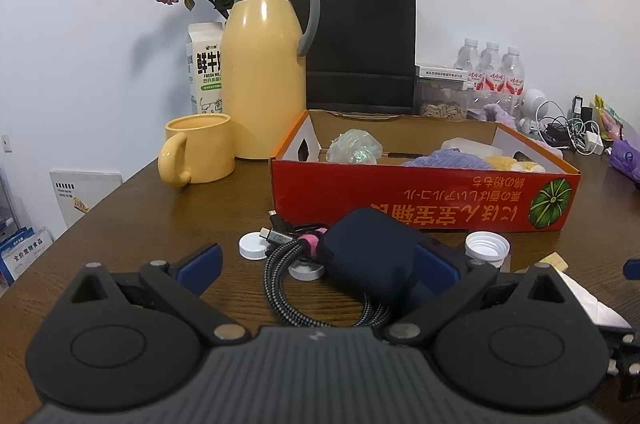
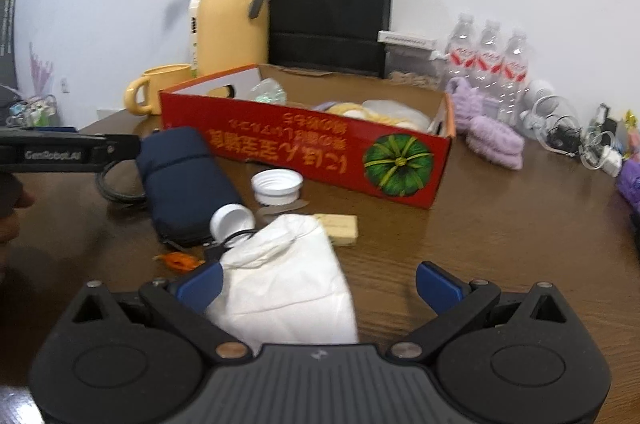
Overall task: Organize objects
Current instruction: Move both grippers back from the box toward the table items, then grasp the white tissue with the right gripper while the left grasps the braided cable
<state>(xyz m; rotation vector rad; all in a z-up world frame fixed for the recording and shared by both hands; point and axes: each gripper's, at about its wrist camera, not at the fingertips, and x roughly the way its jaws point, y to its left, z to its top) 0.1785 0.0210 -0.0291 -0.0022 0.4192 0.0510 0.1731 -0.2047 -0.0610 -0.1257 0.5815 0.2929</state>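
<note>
Two tools spread, braided cable [image 1: 288, 288] in left view, tissue [image 2: 288, 288] in right.

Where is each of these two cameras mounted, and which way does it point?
Left wrist: rides the left hand-held gripper, facing forward at a navy pouch and coiled cable between its open blue fingers.
Right wrist: rides the right hand-held gripper, over a white cloth; the left tool juts in at its left edge.
Shared: red box, yellow jug, black bag.

The pouch [image 1: 370, 248] lies before the box [image 1: 424, 194], cable [image 1: 288, 264] left, jug [image 1: 264, 64] behind.
</note>
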